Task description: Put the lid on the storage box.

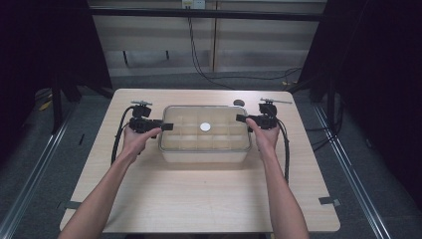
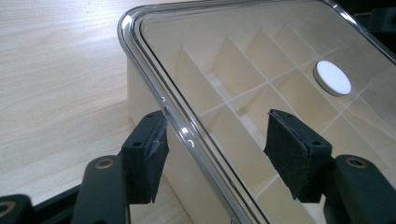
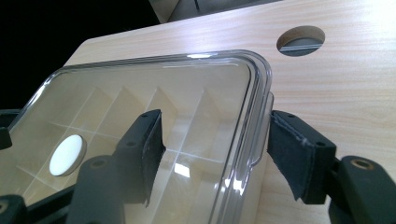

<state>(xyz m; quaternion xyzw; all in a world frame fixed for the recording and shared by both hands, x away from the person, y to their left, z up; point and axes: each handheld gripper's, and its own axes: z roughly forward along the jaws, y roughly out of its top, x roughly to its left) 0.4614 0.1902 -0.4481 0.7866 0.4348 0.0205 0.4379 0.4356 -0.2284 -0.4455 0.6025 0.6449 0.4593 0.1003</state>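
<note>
A cream box (image 1: 204,155) with inner dividers stands on the middle of the wooden table (image 1: 199,199) under a clear lid (image 1: 184,119). A white round disc (image 1: 205,127) sits at the lid's centre. My left gripper (image 1: 168,126) is at the box's left end, open, its jaws straddling the lid's rim (image 2: 154,74): one pad outside, one above the lid. My right gripper (image 1: 241,118) is at the right end, open and straddling the rim (image 3: 261,79) the same way. The disc (image 2: 332,78) lies beyond the left gripper (image 2: 217,149) and likewise the disc (image 3: 67,155) beside the right gripper (image 3: 219,149).
A round hole (image 1: 239,102) is cut in the table behind the box's right end, the same hole (image 3: 301,38) lying ahead of the right gripper. Black cables trail from both grippers along the table. Bare tabletop stretches in front of the box.
</note>
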